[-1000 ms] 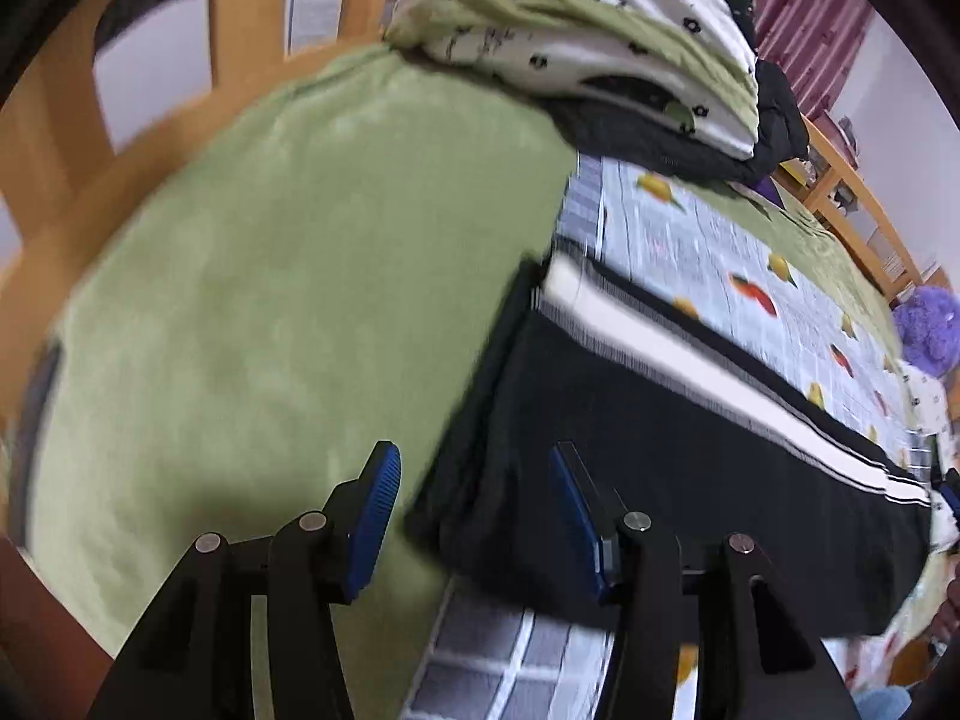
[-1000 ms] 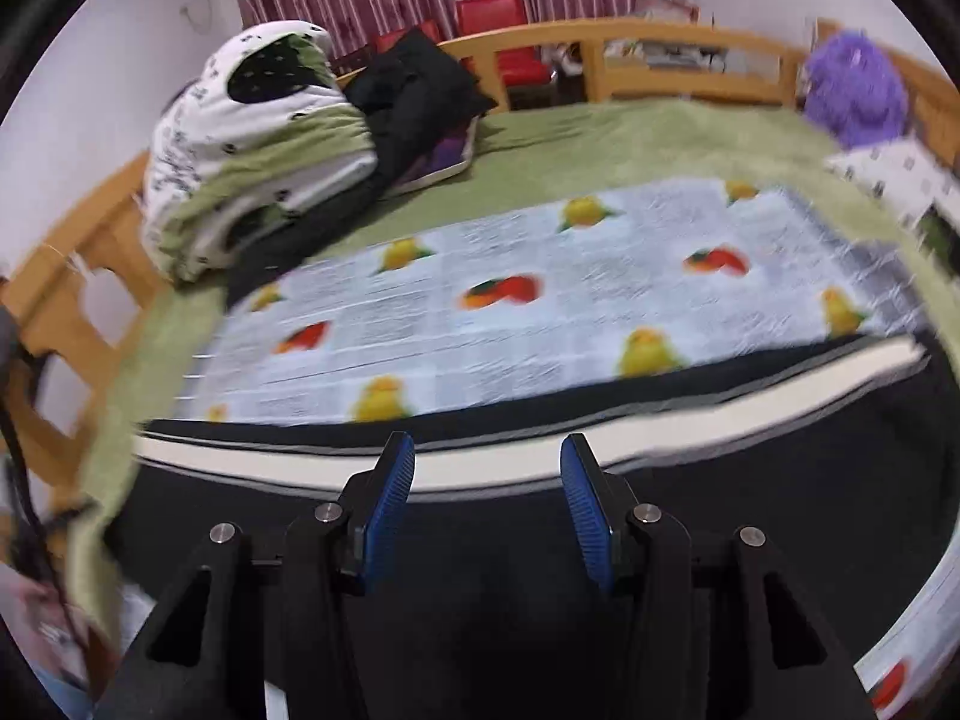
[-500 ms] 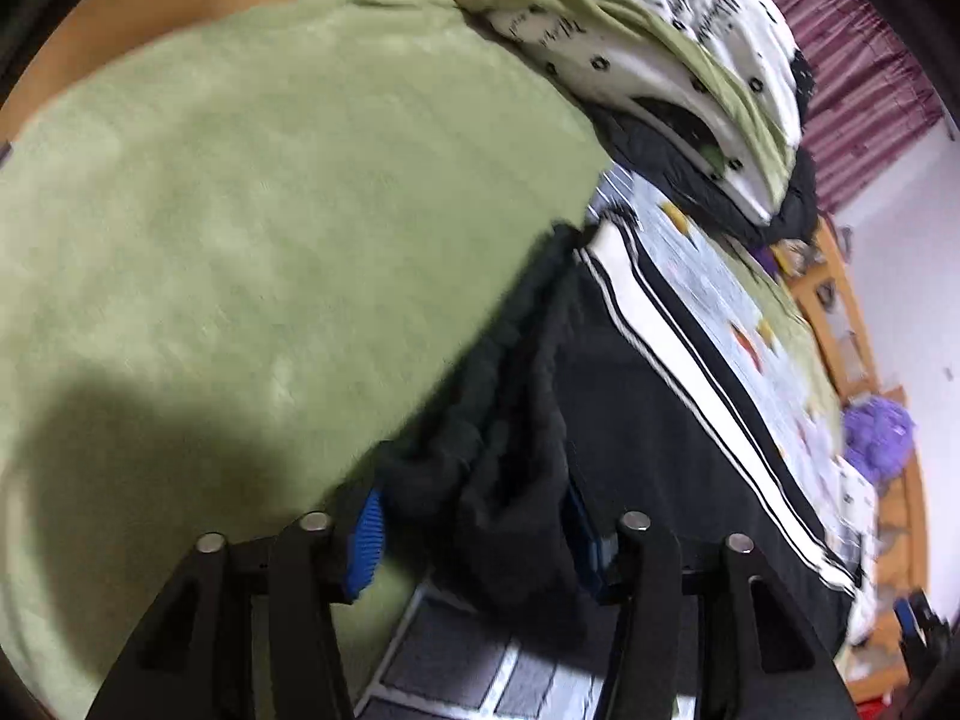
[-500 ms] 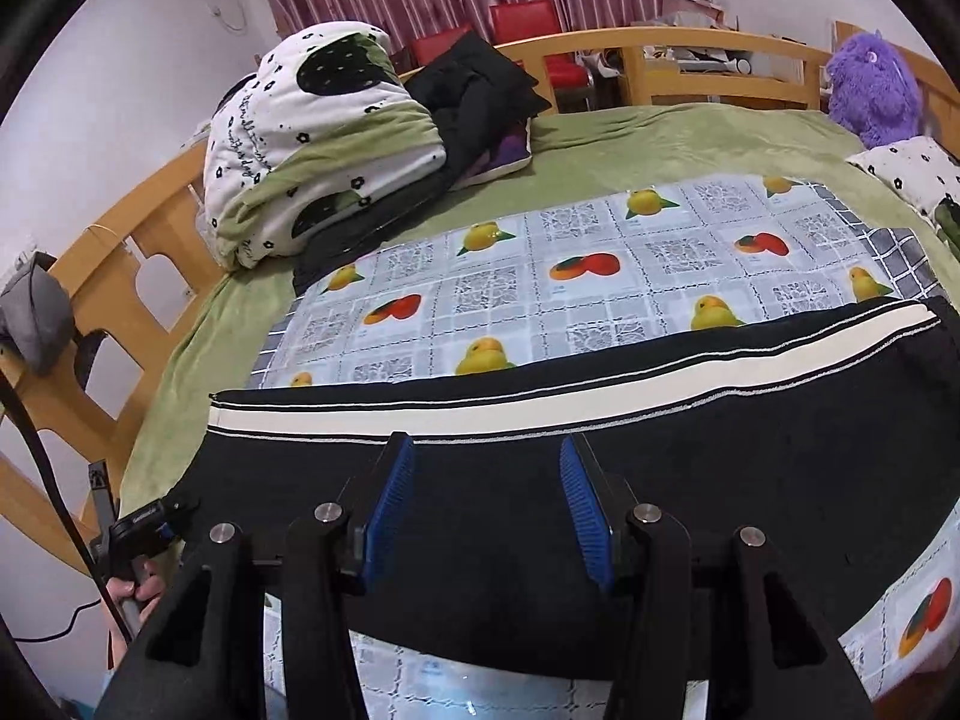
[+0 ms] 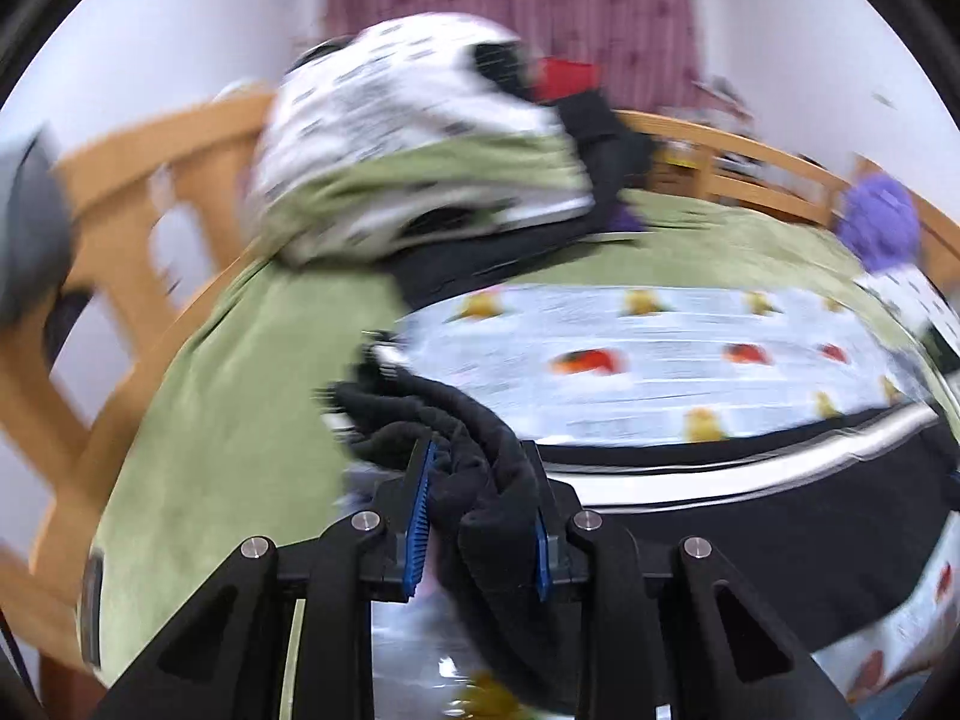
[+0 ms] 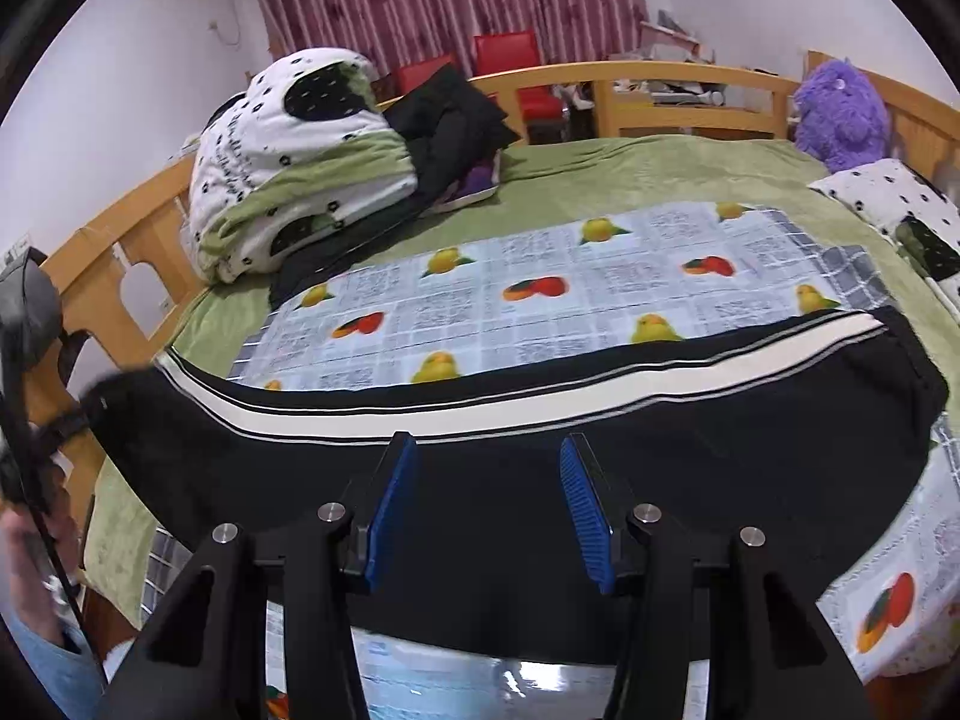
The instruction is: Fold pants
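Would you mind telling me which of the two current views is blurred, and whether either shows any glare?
Left wrist view: heavy motion smear over the bedding pile and fruit-print cloth; only the fingers and bunched black pants stay fairly crisp. Right wrist view: sharp, with fisheye bending of the bed rail and slight glare on the cloth's near edge.

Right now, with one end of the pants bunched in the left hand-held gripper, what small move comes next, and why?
Probably carry that end across toward the far end. The left hand-held gripper has just closed on the pants, which otherwise lie flat and unfolded; the right hand-held gripper hovers open.
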`<move>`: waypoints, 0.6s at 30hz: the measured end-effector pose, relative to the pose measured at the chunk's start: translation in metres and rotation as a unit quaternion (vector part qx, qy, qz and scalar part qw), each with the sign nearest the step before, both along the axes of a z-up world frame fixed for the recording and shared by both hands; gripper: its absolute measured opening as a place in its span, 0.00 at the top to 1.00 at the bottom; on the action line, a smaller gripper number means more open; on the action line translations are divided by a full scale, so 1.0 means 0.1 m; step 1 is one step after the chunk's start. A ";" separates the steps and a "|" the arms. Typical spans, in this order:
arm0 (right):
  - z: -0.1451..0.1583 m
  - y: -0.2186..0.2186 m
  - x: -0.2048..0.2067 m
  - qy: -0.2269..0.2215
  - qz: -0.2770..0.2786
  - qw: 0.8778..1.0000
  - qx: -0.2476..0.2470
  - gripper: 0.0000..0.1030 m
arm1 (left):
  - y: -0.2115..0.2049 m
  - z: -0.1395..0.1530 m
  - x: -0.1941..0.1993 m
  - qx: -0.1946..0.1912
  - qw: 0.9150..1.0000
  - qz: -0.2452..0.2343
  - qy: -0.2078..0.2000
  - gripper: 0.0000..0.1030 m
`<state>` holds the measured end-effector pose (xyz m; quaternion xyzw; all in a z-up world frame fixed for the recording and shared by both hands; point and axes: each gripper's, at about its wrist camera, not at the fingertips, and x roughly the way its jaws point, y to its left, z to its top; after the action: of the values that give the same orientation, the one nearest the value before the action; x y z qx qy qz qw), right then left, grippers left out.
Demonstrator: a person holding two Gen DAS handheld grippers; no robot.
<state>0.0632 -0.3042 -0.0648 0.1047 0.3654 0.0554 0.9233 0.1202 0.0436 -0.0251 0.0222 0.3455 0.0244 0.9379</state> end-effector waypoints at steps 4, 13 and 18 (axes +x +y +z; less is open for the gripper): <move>-0.04 -0.47 -0.14 -0.008 -0.040 0.999 0.009 0.52 | -0.99 0.14 0.04 0.014 0.996 -0.086 0.012 0.77; -0.32 -1.40 -0.36 0.017 -0.118 0.989 0.092 0.52 | -2.61 -0.44 0.03 -0.036 0.962 -0.242 0.124 0.66; -0.33 -1.43 -0.36 0.016 -0.108 0.990 0.083 0.52 | -2.43 -0.42 -0.09 -0.041 0.965 -0.230 0.118 0.57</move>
<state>0.0275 -0.4476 -0.0975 0.2212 0.3611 -0.0161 0.9058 0.1108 -0.1992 -0.0676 0.0657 0.4400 -0.2090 0.8709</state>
